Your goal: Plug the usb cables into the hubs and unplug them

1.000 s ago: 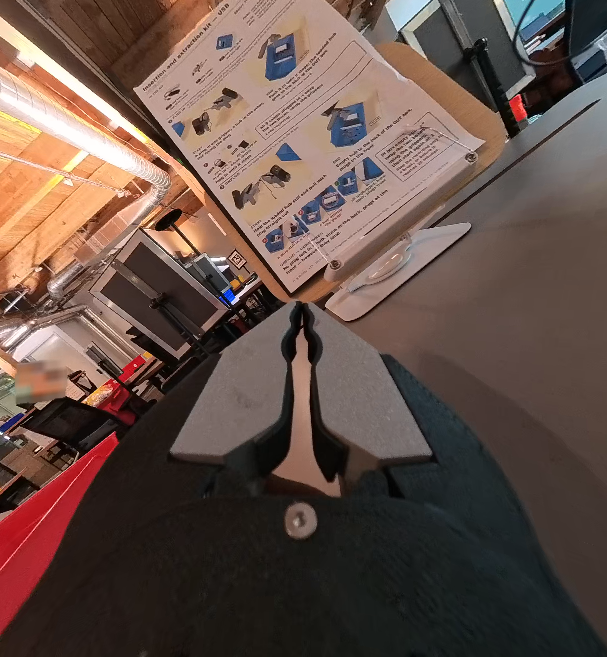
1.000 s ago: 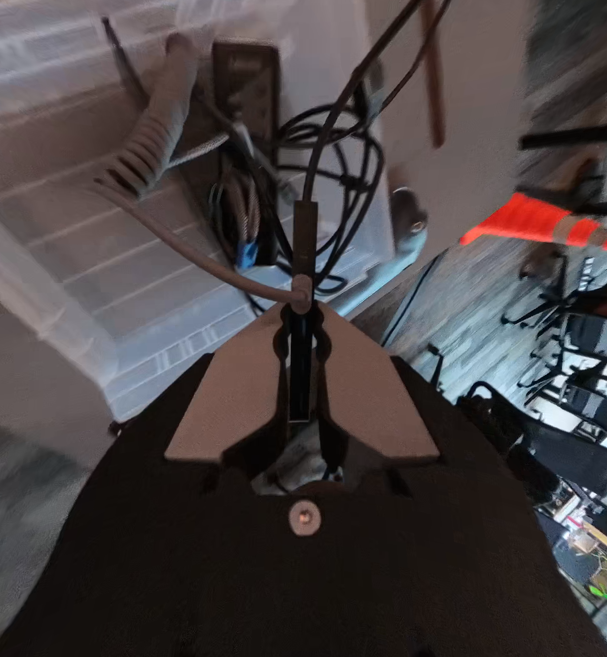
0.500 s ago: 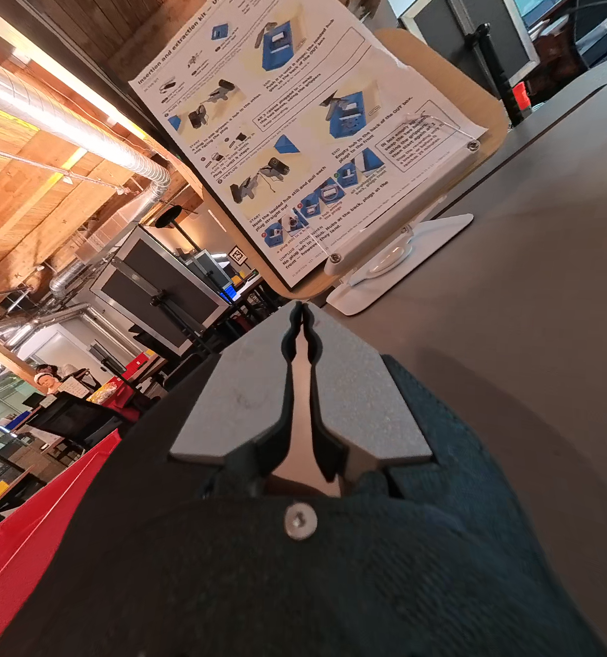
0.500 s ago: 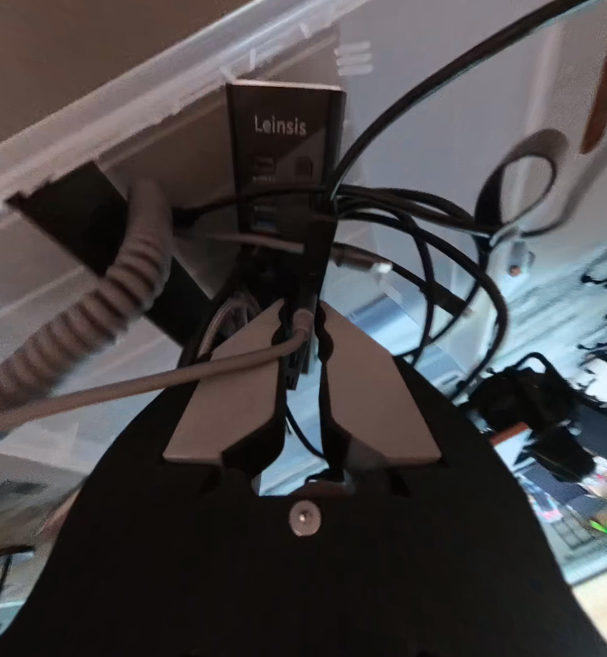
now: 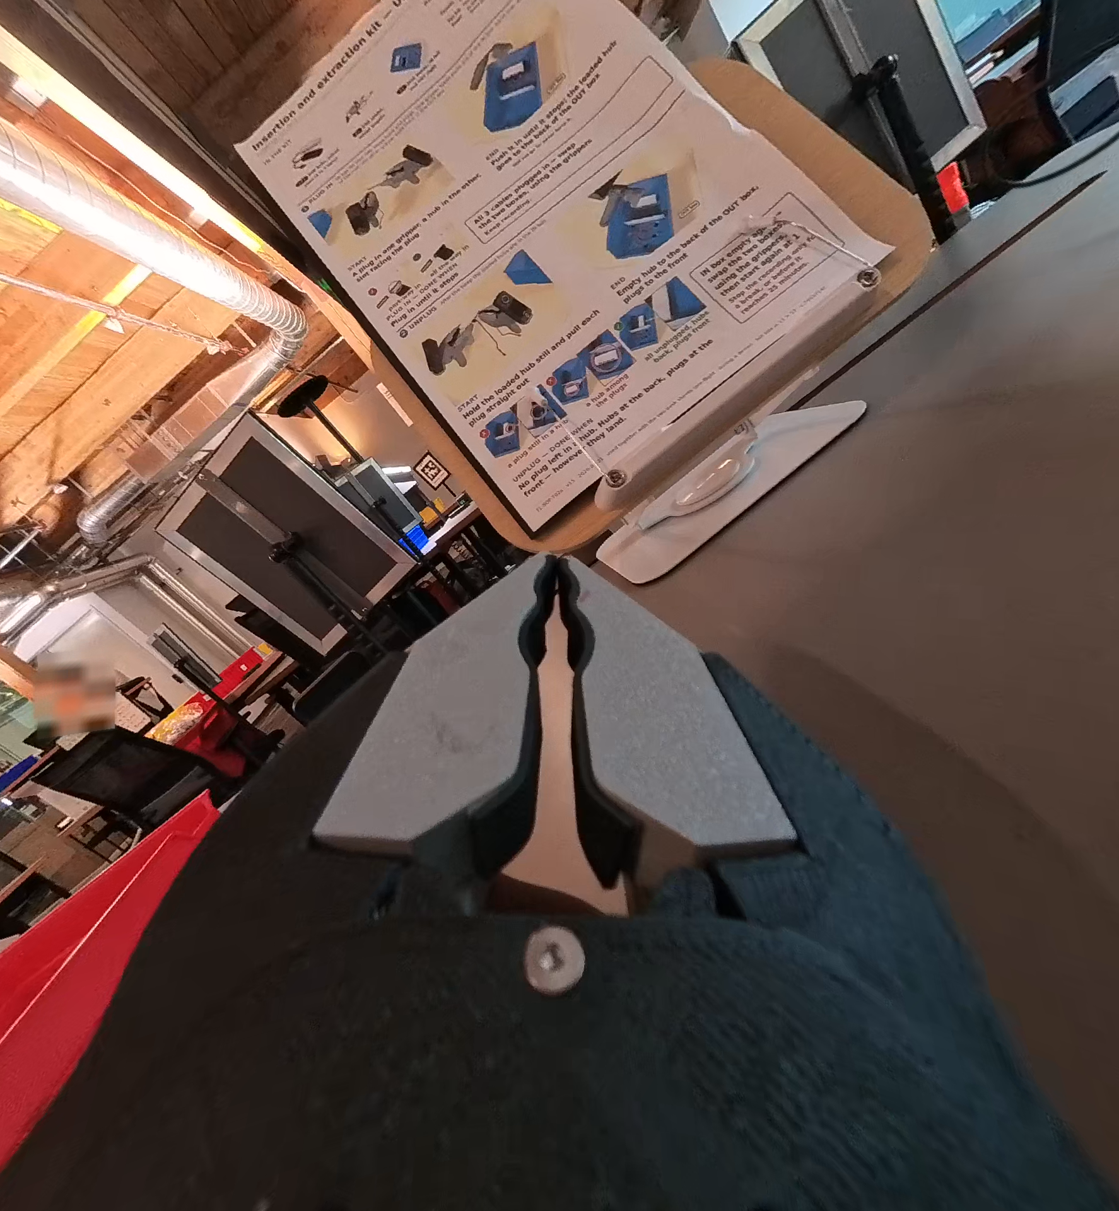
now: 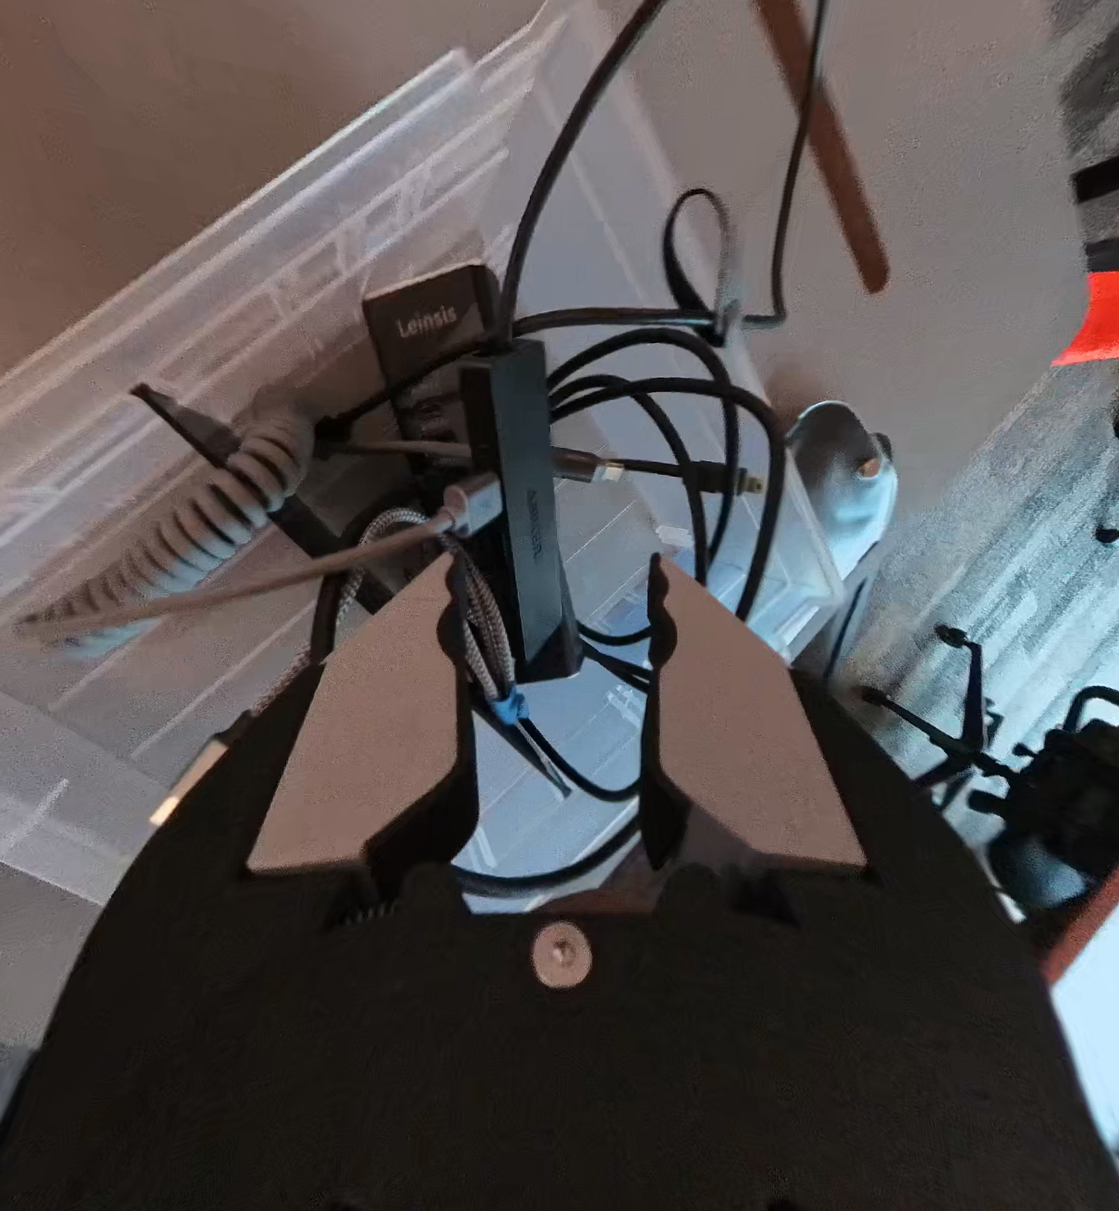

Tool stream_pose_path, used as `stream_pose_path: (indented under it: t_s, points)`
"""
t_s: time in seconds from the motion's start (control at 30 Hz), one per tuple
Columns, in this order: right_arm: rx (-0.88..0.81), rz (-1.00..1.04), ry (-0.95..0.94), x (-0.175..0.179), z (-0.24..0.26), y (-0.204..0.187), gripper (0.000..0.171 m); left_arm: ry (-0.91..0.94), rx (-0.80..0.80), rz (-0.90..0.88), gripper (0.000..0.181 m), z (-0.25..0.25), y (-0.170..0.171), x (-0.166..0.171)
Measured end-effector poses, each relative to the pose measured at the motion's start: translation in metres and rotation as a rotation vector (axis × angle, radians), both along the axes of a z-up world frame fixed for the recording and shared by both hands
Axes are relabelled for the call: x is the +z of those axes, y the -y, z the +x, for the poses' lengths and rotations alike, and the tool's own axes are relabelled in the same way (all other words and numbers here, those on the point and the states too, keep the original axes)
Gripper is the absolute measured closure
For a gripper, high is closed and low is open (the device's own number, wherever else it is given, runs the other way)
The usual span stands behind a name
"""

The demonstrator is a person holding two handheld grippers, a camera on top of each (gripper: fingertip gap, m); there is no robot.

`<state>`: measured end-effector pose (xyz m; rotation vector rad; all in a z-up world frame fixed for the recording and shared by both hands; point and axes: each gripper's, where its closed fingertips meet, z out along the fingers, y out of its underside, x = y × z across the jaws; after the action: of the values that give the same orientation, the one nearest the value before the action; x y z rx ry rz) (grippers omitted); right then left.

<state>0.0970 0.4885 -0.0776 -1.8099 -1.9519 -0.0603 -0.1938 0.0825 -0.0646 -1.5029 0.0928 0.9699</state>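
- Our left gripper [image 5: 557, 576] has its tips pressed together on nothing, low over the grey table [image 5: 937, 590]; the instruction sheet [image 5: 544, 262] stands on its white stand at the far edge
- Our right gripper [image 6: 553, 590] is spread wide and empty; the slim dark hub [image 6: 530, 518] lies in the clear bin [image 6: 183, 341], just ahead of the tips, among black cables [image 6: 694, 419]; a grey plug [image 6: 472, 504] sits in its side; a second black hub [image 6: 426, 321] lies behind it

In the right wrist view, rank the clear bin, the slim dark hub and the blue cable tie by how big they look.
1. clear bin
2. slim dark hub, though it lies nearer the camera
3. blue cable tie
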Motion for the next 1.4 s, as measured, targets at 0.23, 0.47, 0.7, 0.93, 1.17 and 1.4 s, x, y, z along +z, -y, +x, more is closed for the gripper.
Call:
stream_pose_path:
  t_s: [0.23, 0.47, 0.7, 0.93, 1.17, 1.4]
  points:
    - [-0.126, 0.002, -0.361, 0.056, 0.013, -0.010, 0.116, -0.013, 0.004, -0.016, 0.181, 0.005, 0.000, -0.004]
    - [-0.231, -0.184, -0.555, 0.083, -0.026, 0.012, 0.119, -0.029, 0.016, -0.050, 0.181, 0.006, -0.003, -0.010]
    - [-0.317, -0.063, -0.482, 0.059, -0.098, -0.003, 0.123, -0.030, 0.022, -0.052, 0.181, 0.007, -0.001, -0.010]
    - [-0.357, 0.089, -0.259, 0.020, -0.146, -0.039, 0.125, -0.038, 0.002, -0.036, 0.181, 0.009, -0.003, -0.005]
    - [-0.354, -0.019, -0.203, -0.001, -0.157, -0.038, 0.170, -0.055, -0.010, -0.024, 0.181, 0.011, -0.002, 0.000]
    - [-0.294, -0.035, -0.395, 0.073, -0.125, -0.025, 0.170, -0.053, -0.003, 0.017, 0.181, 0.012, 0.006, 0.009]
